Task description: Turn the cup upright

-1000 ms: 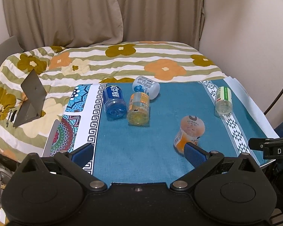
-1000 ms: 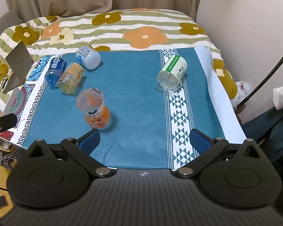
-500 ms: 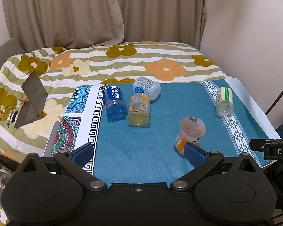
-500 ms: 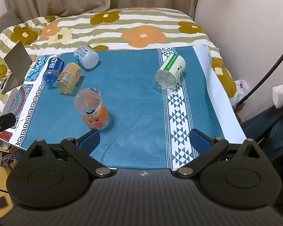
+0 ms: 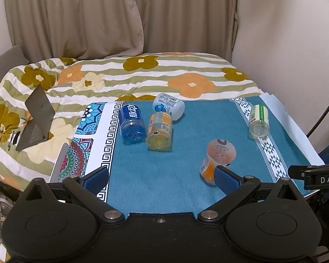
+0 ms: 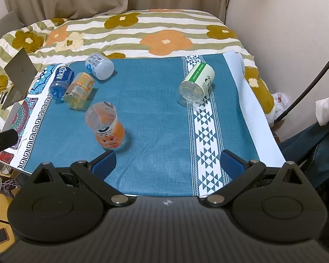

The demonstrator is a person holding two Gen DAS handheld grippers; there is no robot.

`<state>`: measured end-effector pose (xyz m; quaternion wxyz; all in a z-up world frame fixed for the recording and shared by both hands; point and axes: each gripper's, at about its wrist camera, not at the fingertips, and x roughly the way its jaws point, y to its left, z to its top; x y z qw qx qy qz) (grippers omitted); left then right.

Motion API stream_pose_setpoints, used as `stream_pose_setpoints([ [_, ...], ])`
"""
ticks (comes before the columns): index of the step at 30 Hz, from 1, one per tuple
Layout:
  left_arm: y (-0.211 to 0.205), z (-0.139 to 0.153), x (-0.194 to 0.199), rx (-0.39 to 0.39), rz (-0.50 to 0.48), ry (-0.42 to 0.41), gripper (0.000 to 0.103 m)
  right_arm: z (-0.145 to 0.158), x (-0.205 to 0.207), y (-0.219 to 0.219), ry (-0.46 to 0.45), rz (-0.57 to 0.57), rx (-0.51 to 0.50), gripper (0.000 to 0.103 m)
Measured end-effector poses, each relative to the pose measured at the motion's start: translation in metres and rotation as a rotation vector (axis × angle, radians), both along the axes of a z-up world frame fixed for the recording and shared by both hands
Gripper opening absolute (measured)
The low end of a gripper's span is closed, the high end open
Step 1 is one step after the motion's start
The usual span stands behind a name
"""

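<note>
Several clear plastic cups lie on their sides on a teal cloth (image 5: 164, 175). An orange-labelled cup (image 5: 218, 157) (image 6: 106, 123) lies nearest, just beyond my left gripper's right finger. A green-labelled cup (image 5: 258, 120) (image 6: 197, 83) lies at the right on the patterned stripe. A blue cup (image 5: 131, 122) (image 6: 61, 81), a yellow-orange cup (image 5: 159, 131) (image 6: 79, 91) and a white cup (image 5: 168, 106) (image 6: 99, 65) cluster at the far left. My left gripper (image 5: 162, 178) and right gripper (image 6: 168, 164) are both open and empty above the cloth's near edge.
A floral striped blanket (image 5: 142, 74) covers the bed beyond the cloth. A grey laptop-like stand (image 5: 36, 118) sits at the left. A wall (image 5: 296, 43) and a dark cable (image 6: 307, 83) are at the right. A person's leg (image 6: 318, 140) is at the right edge.
Both grippers have drawn back and up slightly, so the cups appear a little farther away. The cups have not moved.
</note>
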<state>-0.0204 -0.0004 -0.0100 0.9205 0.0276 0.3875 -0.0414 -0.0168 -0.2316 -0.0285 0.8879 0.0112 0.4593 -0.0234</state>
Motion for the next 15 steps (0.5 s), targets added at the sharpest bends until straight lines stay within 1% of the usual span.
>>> stream_pose_setpoints([
  [15,0.0034,0.0006,0.002,-0.005,0.024,0.007,0.103,0.0028,-0.0019,-0.0021,-0.01,0.005,0.002,0.103],
])
